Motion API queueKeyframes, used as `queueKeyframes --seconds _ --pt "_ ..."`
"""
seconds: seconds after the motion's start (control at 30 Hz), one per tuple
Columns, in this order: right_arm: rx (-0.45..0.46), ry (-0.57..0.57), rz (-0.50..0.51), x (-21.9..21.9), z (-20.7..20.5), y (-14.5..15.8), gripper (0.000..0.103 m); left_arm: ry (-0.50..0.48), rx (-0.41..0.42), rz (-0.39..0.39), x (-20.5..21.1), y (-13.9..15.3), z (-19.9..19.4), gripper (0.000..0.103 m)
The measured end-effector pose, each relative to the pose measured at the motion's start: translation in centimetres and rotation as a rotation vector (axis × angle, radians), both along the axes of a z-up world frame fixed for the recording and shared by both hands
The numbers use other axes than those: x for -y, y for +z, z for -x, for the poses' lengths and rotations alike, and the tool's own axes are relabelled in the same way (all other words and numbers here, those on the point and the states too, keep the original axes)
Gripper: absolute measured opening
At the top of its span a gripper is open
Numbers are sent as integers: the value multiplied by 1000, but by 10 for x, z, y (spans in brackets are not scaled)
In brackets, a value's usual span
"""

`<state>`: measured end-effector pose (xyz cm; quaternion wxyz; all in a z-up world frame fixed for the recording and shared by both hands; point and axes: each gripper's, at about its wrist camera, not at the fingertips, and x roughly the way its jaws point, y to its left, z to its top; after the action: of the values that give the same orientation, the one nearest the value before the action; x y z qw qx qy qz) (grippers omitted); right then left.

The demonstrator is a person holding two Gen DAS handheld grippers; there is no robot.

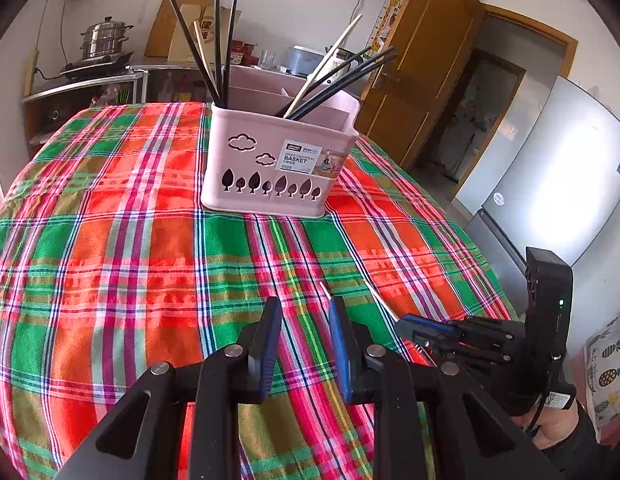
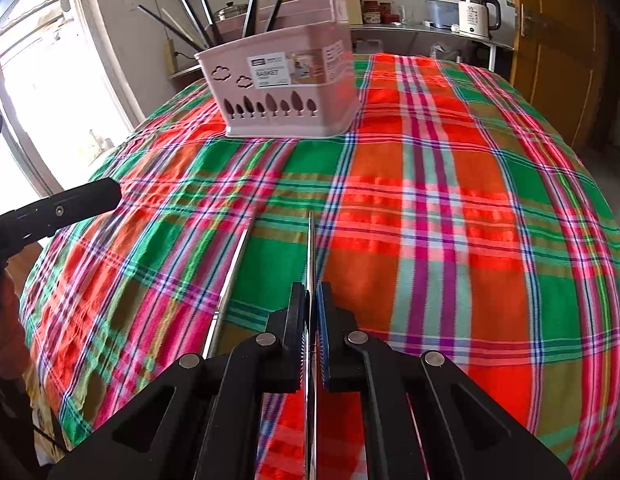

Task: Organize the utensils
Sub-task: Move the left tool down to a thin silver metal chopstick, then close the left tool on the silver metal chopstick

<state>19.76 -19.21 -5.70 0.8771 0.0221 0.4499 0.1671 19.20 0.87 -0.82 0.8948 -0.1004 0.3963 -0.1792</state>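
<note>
Blue-padded jaws of the right gripper (image 2: 313, 300) are clenched on a thin metal chopstick (image 2: 310, 248), which runs forward between the pads with its tip out over the cloth. A second metal chopstick (image 2: 230, 280) lies just to the left of the first, angled slightly away; whether it rests on the cloth or is also caught lower in the jaws cannot be told from the right wrist view. In the left wrist view, both slim tips (image 1: 380, 300) project from the right gripper near the table's right edge.

The left gripper (image 1: 306, 308) stands partly parted with nothing between its pads, hovering over the plaid tablecloth (image 1: 110, 248) beside the right one.

Handling judgement: the metal chopstick is light, stiff and smooth, therefore liable to slip or pivot in a pinch grip. Take hold near the middle or the thicker end, with the pads square across the shaft, and keep the tip leading toward the target.

Farther out, the pink chopstick basket (image 1: 246, 168) stands upright near the table's far side, well apart from both grippers. Its compartments already hold black chopsticks (image 1: 222, 40) and pale wooden ones (image 1: 326, 64), leaning outward. The held chopstick likely belongs there.
</note>
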Motion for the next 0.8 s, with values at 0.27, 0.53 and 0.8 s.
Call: queueKeyframes --seconds 0.27,0.53,0.8 --pt "-14 -43 19 27 -14 5 6 -51 -113 -33 39 -30 -25 24" --pt "-27 3 48 21 -41 3 7 -48 -183 -86 62 -47 -47 24" --pt "-30 36 68 16 -57 3 7 -37 -150 -149 77 -48 -53 24"
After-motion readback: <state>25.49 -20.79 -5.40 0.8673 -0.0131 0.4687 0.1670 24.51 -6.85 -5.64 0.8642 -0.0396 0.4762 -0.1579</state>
